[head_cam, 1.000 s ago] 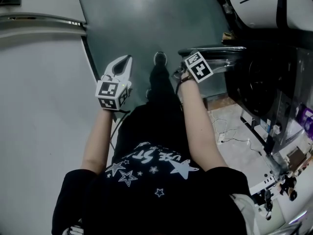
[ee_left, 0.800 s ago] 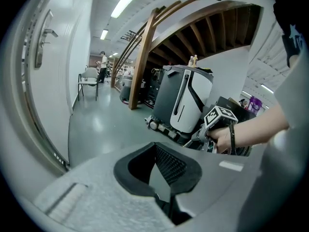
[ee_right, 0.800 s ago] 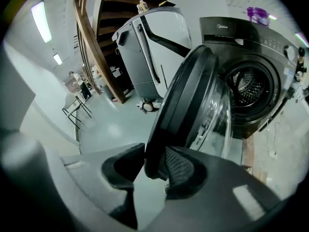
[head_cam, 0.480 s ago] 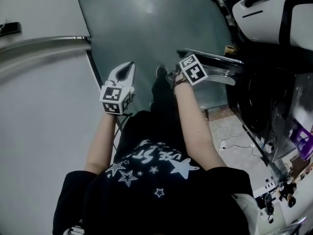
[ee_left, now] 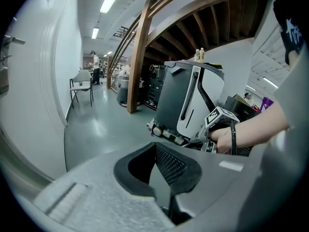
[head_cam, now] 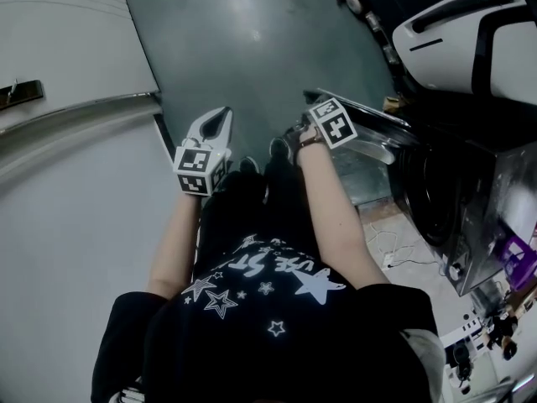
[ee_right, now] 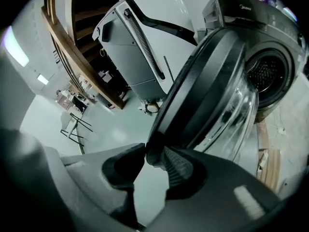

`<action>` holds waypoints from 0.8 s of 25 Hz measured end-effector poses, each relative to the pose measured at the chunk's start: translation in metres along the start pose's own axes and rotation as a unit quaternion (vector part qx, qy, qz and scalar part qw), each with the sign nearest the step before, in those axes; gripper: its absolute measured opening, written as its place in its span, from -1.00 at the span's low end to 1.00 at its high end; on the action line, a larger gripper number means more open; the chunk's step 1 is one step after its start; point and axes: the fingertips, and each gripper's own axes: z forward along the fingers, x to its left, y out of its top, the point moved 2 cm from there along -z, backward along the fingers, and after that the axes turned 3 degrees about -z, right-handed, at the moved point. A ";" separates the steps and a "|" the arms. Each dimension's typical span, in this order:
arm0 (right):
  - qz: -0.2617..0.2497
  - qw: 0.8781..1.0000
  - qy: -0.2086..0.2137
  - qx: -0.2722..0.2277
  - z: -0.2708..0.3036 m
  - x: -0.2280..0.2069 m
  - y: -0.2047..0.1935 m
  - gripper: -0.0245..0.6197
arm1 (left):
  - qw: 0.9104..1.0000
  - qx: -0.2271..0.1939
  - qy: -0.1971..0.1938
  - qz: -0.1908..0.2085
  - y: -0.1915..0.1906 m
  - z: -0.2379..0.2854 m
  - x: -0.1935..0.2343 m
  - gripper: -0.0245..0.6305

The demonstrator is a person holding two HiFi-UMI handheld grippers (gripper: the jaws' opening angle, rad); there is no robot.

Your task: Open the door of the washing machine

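Observation:
The dark washing machine (head_cam: pixel 457 212) stands at the right, and its round glass door (head_cam: pixel 369 128) is swung out from the drum opening (ee_right: pixel 268 76). My right gripper (head_cam: pixel 295 137) is shut on the door's outer rim (ee_right: pixel 193 95), with the rim's edge pinched between the pads at the jaw tips (ee_right: pixel 153 151). My left gripper (head_cam: pixel 220 120) hangs over the bare floor to the left of the door, apart from it. Its tips (ee_left: pixel 154 146) meet with nothing between them.
A large white and black machine (head_cam: pixel 466 28) stands beyond the washer. A pale grey wall panel (head_cam: pixel 67 191) runs along the left. Cables (head_cam: pixel 394 250) lie on the floor by the washer. The person's shoes (head_cam: pixel 277 151) are below the grippers. A chair (ee_left: pixel 81 86) and a wooden post (ee_left: pixel 137 57) stand farther off.
Both grippers have moved across the floor with the person, and the door has swung further out in my right gripper's hold. The left gripper stays shut and holds nothing.

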 end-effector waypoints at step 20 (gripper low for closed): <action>0.043 0.997 -0.055 -0.046 0.037 0.044 0.056 -0.53 | 0.988 0.019 -0.140 0.069 0.108 0.117 0.052 -0.89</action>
